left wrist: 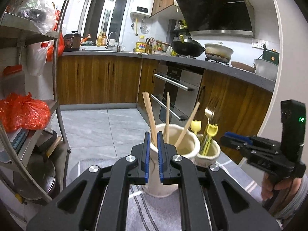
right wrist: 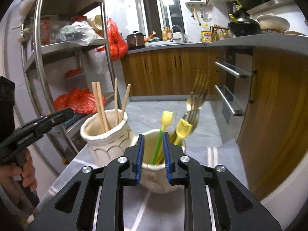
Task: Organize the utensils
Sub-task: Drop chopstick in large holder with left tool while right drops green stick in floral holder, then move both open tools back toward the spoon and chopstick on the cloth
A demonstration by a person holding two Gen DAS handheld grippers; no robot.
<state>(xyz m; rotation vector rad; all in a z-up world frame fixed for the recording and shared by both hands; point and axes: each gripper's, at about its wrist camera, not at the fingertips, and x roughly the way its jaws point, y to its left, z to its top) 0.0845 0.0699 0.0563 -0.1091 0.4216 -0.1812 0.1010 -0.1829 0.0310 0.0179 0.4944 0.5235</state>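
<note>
Left wrist view shows a kitchen: grey tile floor point(left wrist: 100, 127), wood-fronted cabinets point(left wrist: 96, 80) under a grey counter point(left wrist: 221, 65), a steel shelf rack point(left wrist: 57, 61) to the left, a built-in oven point(left wrist: 173, 90) straight ahead. My work surface is a grey striped cloth point(left wrist: 154, 211) on a table. Two cream ceramic holders stand on it, just beside each other. The larger holder point(left wrist: 159, 173) carries four wooden chopsticks point(left wrist: 152, 119); the smaller holder point(right wrist: 154, 175) carries two yellow tulip-topped sticks point(right wrist: 166, 119) and gold forks point(right wrist: 196, 96), blurred, so I cannot count them. My left gripper point(left wrist: 153, 136) is clenched to a narrow gap in front of the larger holder's rim, and whether it pinches a chopstick I cannot tell. My right gripper point(right wrist: 153, 138) stands released, fingers point(right wrist: 140, 154) parted before the smaller holder, a green stem seen between them, untouched.
</note>
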